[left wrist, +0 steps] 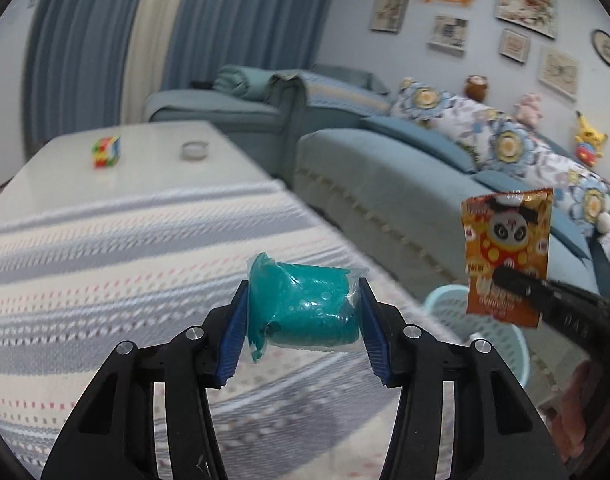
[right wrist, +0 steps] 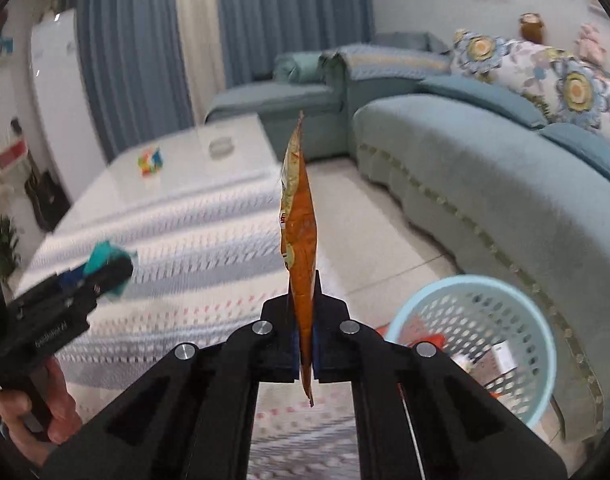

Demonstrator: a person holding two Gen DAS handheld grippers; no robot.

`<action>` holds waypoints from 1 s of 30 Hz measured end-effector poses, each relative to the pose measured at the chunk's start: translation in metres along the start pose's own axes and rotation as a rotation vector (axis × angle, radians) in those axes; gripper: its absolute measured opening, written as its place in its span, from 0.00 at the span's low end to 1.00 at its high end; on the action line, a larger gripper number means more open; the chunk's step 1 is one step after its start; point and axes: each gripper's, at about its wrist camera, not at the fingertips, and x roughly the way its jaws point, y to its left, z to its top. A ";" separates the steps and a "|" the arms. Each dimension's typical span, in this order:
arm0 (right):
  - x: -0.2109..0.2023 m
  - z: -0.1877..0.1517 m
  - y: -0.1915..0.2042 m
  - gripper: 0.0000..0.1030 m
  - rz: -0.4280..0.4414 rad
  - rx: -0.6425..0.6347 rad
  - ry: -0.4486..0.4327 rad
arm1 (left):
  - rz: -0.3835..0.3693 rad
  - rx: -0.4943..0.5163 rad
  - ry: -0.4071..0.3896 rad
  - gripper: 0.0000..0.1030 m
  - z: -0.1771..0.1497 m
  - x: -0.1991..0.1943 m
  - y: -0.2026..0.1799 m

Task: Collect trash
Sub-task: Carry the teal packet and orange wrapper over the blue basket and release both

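Nothing can be read with confidence. The orange foil snack packet with a cartoon panda face point(left wrist: 507, 256), at the right of the left wrist view, carries red and white characters too blurred to make out (the same packet shows only its edge in the right wrist view). The black plastic left gripper point(right wrist: 105, 274) bears small illegible lettering on its body.

Basket point(right wrist: 471, 344) mouth unobstructed, sofa point(right wrist: 485, 184) adj.

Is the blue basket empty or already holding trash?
Holding trash: through the light blue basket's perforated wall and open top, the right wrist view shows red and white wrappers inside.
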 end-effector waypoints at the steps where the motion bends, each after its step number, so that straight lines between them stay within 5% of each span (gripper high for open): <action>1: -0.009 0.005 -0.012 0.03 -0.008 0.027 -0.014 | -0.015 0.022 -0.009 0.48 0.007 -0.003 -0.013; 10: -0.046 0.024 -0.105 0.03 -0.137 0.174 -0.010 | -0.158 0.173 -0.009 0.48 0.051 0.003 -0.132; 18: -0.011 -0.020 -0.182 0.03 -0.241 0.315 0.192 | -0.273 0.212 0.203 0.48 0.017 0.077 -0.214; 24: 0.016 -0.057 -0.212 0.04 -0.249 0.387 0.292 | -0.310 0.212 0.327 0.56 -0.012 0.120 -0.231; 26: 0.019 -0.064 -0.217 0.12 -0.243 0.402 0.299 | -0.318 0.189 0.341 0.75 -0.014 0.125 -0.226; 29: 0.017 -0.068 -0.218 0.48 -0.231 0.425 0.284 | -0.323 0.179 0.341 0.76 -0.015 0.125 -0.223; 30: 0.014 -0.068 -0.219 0.50 -0.228 0.430 0.270 | -0.320 0.179 0.340 0.76 -0.014 0.123 -0.222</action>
